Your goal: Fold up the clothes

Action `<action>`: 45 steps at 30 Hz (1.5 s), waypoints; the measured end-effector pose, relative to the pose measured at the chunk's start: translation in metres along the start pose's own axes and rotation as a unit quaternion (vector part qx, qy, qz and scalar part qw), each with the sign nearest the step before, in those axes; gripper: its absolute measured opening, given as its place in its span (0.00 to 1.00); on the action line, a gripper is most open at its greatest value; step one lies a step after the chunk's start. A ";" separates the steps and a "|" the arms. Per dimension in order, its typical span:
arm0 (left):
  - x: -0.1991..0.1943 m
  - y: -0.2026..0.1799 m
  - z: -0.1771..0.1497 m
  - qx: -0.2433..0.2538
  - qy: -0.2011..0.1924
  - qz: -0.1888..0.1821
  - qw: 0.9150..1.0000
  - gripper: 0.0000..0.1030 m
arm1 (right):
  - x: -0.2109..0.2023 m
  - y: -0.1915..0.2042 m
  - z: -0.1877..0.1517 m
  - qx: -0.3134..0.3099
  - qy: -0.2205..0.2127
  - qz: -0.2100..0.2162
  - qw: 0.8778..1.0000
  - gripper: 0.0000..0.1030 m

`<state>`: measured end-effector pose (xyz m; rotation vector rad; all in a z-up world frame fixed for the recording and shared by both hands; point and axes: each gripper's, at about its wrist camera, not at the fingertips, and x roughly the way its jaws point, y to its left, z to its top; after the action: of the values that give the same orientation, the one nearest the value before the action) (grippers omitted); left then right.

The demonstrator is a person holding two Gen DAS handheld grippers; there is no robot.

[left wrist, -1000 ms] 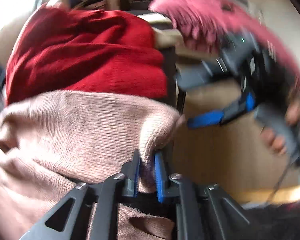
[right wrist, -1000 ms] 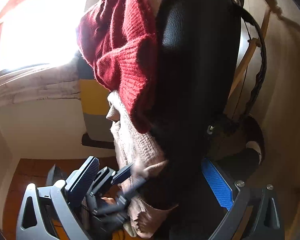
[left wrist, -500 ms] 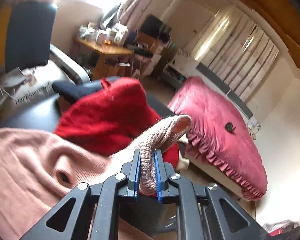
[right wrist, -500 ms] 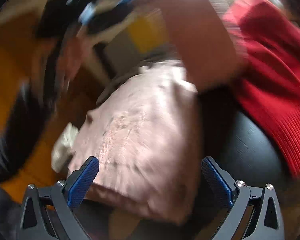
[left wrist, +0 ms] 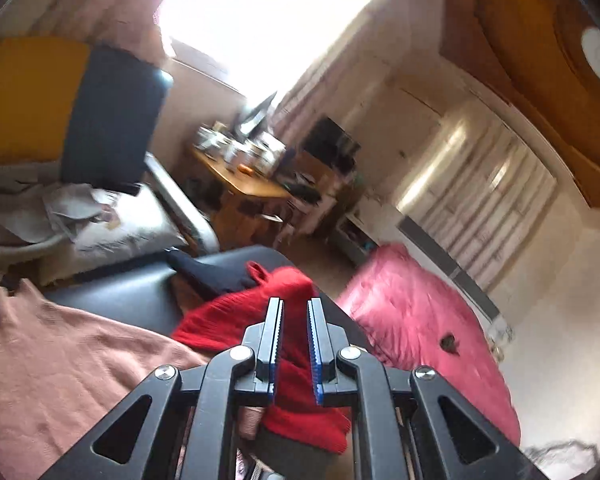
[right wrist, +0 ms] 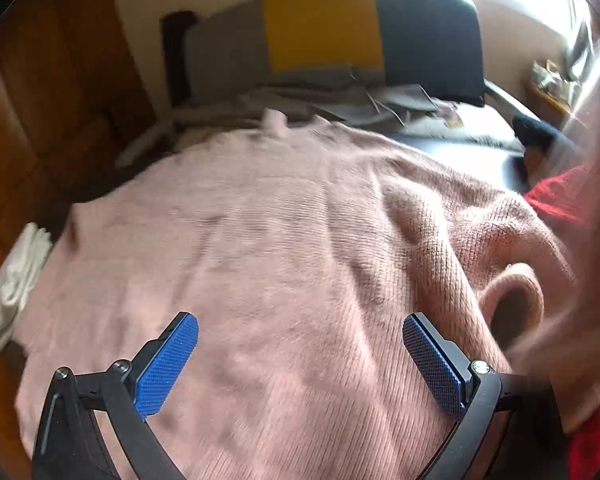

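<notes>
The pink sweater (right wrist: 284,248) lies spread on the black table (left wrist: 120,300), with a red sweater (left wrist: 236,320) at its right. The left gripper (left wrist: 294,344) is nearly closed and empty; the right gripper (right wrist: 300,360) gapes wide above the knit, gripping nothing. Smoothing it flat before pinching an edge would fold best.
</notes>
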<state>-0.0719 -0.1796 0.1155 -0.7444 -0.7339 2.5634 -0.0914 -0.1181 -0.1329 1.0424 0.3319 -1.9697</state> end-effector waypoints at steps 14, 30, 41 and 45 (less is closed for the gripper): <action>0.107 0.127 -0.087 -0.024 0.237 0.110 0.965 0.47 | 0.016 -0.002 -0.019 -0.021 0.005 -0.054 0.998 1.00; 0.220 0.190 -0.109 -0.095 0.305 0.003 0.948 0.50 | 0.012 -0.005 -0.019 -0.017 -0.008 -0.030 0.999 1.00; 0.165 0.176 -0.058 -0.079 0.181 0.012 0.980 0.05 | 0.015 0.018 -0.015 -0.028 -0.003 -0.046 0.999 1.00; 0.149 0.179 -0.048 -0.082 0.178 0.013 0.980 0.05 | 0.017 0.026 -0.013 -0.028 -0.001 -0.046 0.999 1.00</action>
<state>-0.1983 -0.2327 -0.0786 -1.2337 -0.8228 2.3157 -0.0688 -0.1354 -0.1505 1.0055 0.4397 -2.0312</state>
